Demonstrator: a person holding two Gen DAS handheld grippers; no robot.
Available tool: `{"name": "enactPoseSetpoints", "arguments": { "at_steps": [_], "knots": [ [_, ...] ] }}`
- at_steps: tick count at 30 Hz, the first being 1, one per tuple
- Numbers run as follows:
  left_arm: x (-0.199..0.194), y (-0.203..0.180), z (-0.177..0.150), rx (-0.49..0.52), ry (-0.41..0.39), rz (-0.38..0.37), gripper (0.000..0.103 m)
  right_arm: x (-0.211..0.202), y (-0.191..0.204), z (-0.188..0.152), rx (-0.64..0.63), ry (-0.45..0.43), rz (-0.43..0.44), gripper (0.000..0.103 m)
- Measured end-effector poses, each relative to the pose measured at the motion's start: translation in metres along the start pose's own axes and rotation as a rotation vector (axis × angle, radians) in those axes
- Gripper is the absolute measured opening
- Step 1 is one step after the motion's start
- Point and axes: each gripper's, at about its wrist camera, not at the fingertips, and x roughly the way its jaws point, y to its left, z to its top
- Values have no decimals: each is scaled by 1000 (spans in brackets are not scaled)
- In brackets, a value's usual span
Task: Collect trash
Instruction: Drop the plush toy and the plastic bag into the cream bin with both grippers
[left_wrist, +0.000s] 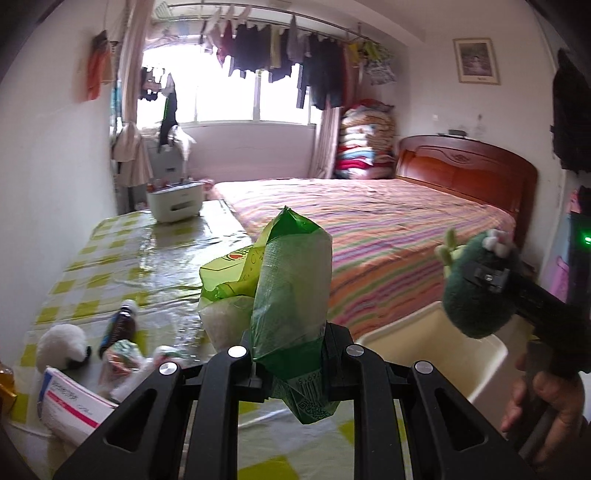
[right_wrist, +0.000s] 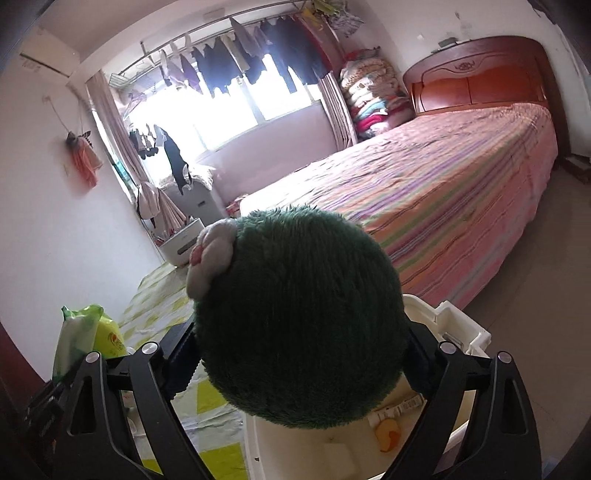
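Note:
My left gripper (left_wrist: 291, 354) is shut on a crumpled green and white plastic wrapper (left_wrist: 291, 280), which stands up above the checked table. The same wrapper (right_wrist: 85, 332) shows at the left of the right wrist view. My right gripper (right_wrist: 301, 354) has its jaws wide, with a dark green plush toy (right_wrist: 299, 314) filling the gap and both pads against it. The toy (left_wrist: 469, 306) hangs in the air over a white bin (left_wrist: 491, 354), whose rim (right_wrist: 461, 328) lies just below and behind it. A hand (left_wrist: 543, 402) holds the right gripper's handle.
On the yellow-checked tablecloth (left_wrist: 122, 258) lie a white plush sheep (left_wrist: 62, 345), a brown bottle (left_wrist: 120, 326), a medicine box (left_wrist: 70, 402) and crumpled wrappers (left_wrist: 122, 362). A white container (left_wrist: 175, 205) stands at the far end. A striped bed (left_wrist: 369, 229) lies to the right.

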Motion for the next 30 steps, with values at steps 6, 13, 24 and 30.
{"name": "enactPoseSetpoints", "arguments": {
  "at_steps": [6,13,24,30],
  "knots": [
    [2,-17,3,14,18,-72,18,-8,2,-1,23,-31,1,91],
    [9,-33,3,-4,65,-181,18,-39,-8,9,77,-151,27,94],
    [35,-89,1,14,170,-355,21,-52,-30,8,153,-220,35,94],
    [51,-101,-4,12,193,-358,42,-52,-34,7,166,-224,46,94]
  ]
}}
